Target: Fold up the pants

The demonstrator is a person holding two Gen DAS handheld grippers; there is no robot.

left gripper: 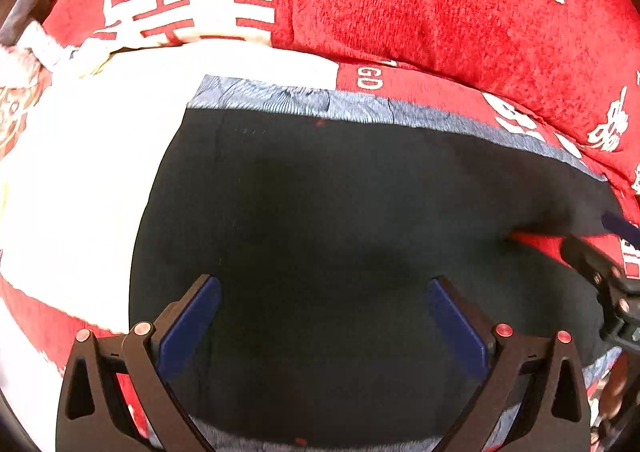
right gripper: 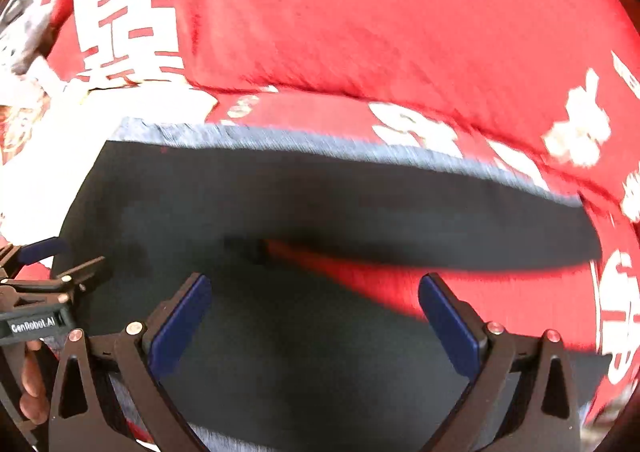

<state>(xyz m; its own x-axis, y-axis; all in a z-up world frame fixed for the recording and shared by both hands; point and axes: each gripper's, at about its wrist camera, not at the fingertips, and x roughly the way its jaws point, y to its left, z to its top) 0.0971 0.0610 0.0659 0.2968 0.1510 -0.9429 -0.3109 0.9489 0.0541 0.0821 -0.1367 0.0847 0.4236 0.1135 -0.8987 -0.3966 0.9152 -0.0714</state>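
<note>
Dark navy pants (left gripper: 320,212) lie spread flat on a red and white bedcover, with a blue-grey patterned band (left gripper: 304,100) along their far edge. My left gripper (left gripper: 325,288) hovers open over the seat of the pants, nothing between its blue pads. In the right wrist view the same pants (right gripper: 280,196) split into two legs with a red wedge of cover (right gripper: 360,276) between them. My right gripper (right gripper: 315,284) stands open above the near leg, holding nothing. The other gripper shows at the right edge (left gripper: 604,280) of the left view and at the left edge (right gripper: 40,292) of the right view.
A big red pillow (left gripper: 440,0) with white characters lies behind the pants. A white patch of the cover (left gripper: 80,180) spreads to the left. A person's hand (right gripper: 30,392) holds the left tool at the lower left of the right wrist view.
</note>
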